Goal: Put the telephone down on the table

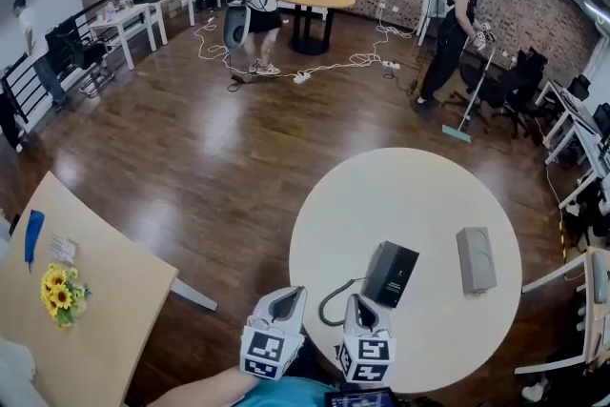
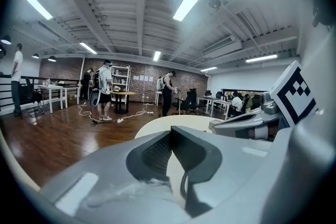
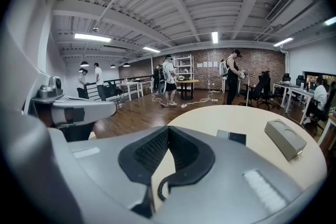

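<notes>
As the telephone [image 1: 393, 274] already lies on the table [image 1: 400, 195] | left gripper [image 1: 285, 298] pressed together, empty | right gripper [image 1: 360, 305] pressed together, empty | risk: cord [image 1: 332, 302] beside the right gripper could snag on its jaws and drag the telephone off.

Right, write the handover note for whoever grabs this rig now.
Left tool: shut, empty, at the near edge of the round table.
Right tool: shut, empty, beside it.
Black telephone: on the table just ahead of the right tool, its cord curling back toward the tools. A grey box sits to its right.
Done: the telephone appears set down; nothing is held.
Left: probably nothing.
</notes>
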The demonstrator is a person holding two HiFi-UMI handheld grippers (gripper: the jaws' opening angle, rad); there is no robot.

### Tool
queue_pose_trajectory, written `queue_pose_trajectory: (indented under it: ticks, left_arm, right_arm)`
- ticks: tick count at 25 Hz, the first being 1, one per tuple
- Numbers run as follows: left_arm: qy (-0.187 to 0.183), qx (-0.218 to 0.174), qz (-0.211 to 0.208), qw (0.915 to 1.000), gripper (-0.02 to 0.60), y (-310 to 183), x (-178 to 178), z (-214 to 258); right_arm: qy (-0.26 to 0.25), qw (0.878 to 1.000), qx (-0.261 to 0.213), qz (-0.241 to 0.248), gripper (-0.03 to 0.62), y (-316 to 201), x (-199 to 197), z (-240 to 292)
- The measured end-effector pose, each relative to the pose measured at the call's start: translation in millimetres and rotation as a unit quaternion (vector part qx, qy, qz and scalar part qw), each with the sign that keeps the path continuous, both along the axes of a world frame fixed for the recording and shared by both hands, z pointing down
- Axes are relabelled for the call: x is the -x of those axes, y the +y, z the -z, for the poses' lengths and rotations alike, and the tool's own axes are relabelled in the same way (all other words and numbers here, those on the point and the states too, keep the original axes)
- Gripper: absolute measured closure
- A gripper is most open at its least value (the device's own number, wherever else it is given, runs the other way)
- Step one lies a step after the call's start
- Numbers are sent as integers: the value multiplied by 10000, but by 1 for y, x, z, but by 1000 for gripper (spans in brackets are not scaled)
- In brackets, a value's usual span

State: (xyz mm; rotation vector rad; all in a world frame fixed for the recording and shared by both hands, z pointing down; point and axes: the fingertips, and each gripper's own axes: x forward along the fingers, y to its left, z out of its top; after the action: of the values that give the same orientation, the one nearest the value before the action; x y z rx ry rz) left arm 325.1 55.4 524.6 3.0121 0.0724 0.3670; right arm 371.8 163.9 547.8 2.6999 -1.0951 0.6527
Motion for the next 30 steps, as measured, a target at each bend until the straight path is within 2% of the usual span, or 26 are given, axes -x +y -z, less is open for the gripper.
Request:
queue_pose_trajectory:
  ticks: [7, 13, 19, 23, 27, 30]
  left_arm:
    - [-1, -70, -239, 9997, 568, 33, -73, -6]
    - [-209, -264, -432, 9985, 568, 56, -118, -28]
    - [-628, -463, -499, 9957, 568, 63, -147, -71]
    - [-935, -660, -598, 9916, 568, 70, -161, -95]
    - [-1152, -714, -600, 9890, 568, 69, -165, -111]
    - [-1260, -720, -567, 9878, 568, 66, -163, -117]
  right_arm:
    - [-1, 9993, 121, -342, 600, 40, -73, -6]
    - [-200, 9977, 314, -567, 587, 81, -129, -28]
    - [-833, 9941, 241, -646, 505, 115, -168, -74]
    - [-1276, 9904, 155, -508, 455, 130, -188, -99]
    - [-1971, 9802, -128, -160, 373, 132, -193, -131]
    - [-2529, 9664, -458, 60, 344, 132, -196, -154]
